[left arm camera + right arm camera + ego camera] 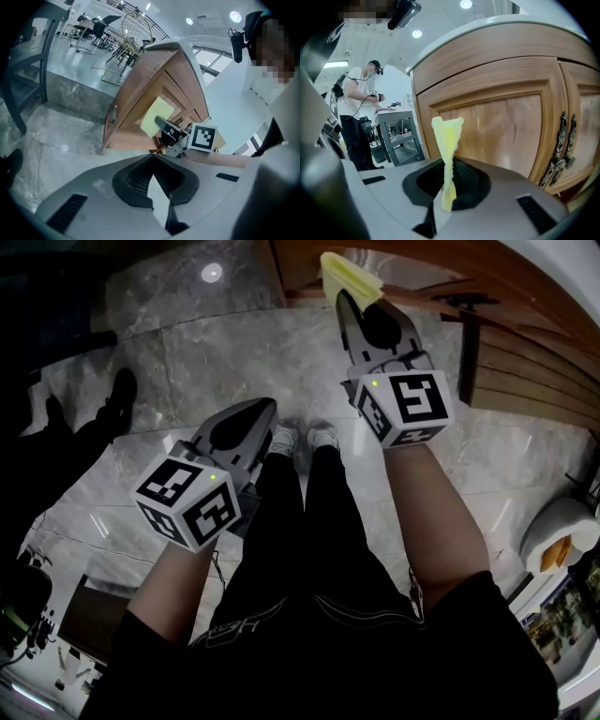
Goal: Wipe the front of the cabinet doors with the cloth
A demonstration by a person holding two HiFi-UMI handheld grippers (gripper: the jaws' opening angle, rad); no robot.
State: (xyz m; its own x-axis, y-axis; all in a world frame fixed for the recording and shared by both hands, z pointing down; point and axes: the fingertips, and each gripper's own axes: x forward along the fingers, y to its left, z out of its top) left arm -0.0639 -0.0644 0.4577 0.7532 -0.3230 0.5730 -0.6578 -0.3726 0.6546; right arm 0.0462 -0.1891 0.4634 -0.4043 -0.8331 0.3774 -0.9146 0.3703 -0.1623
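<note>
Before the glossy wooden cabinet door (506,126), the right claw (446,199) pinches a thin, crumpled yellow cloth (447,136); the left claw (155,185) sits together, empty.

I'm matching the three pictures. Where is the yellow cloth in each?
Head view: yellow cloth top centre, at the right gripper tip.
Left gripper view: cloth centre, before the wooden cabinet.
Right gripper view: cloth centre, upright between the jaws.
Shared landmark: that wooden cabinet.
</note>
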